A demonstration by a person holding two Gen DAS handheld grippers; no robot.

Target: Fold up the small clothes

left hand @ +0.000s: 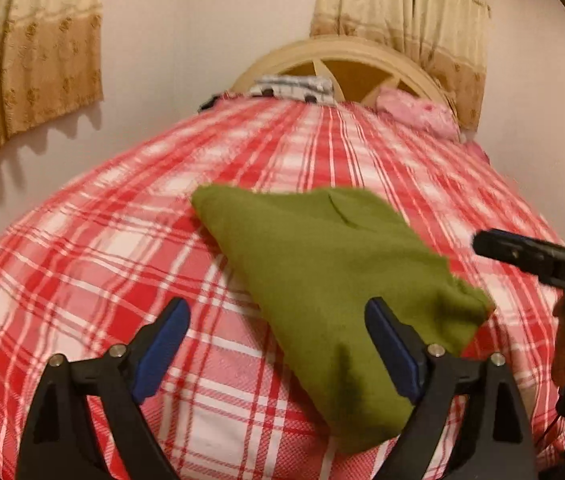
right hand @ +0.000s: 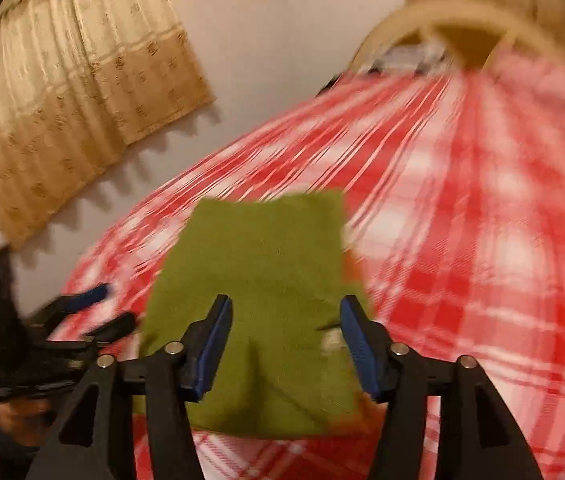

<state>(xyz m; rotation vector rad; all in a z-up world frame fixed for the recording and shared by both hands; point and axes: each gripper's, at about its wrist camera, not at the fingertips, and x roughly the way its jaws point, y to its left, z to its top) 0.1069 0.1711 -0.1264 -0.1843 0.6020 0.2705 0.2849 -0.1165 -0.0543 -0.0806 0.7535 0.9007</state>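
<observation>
A folded olive-green cloth lies flat on the red-and-white plaid bedspread. My left gripper hovers at the cloth's near left edge, jaws wide open with nothing between the blue pads. The right gripper's black finger pokes in from the right edge of the left wrist view. In the right wrist view the same green cloth lies under my right gripper, which stands open above it, its pads clear of the fabric. The left gripper shows blurred at that view's left, beside the cloth.
A cream wooden headboard stands at the far end of the bed, with a checked pillow and a pink cloth against it. Beige curtains hang on the wall to the left and behind the headboard.
</observation>
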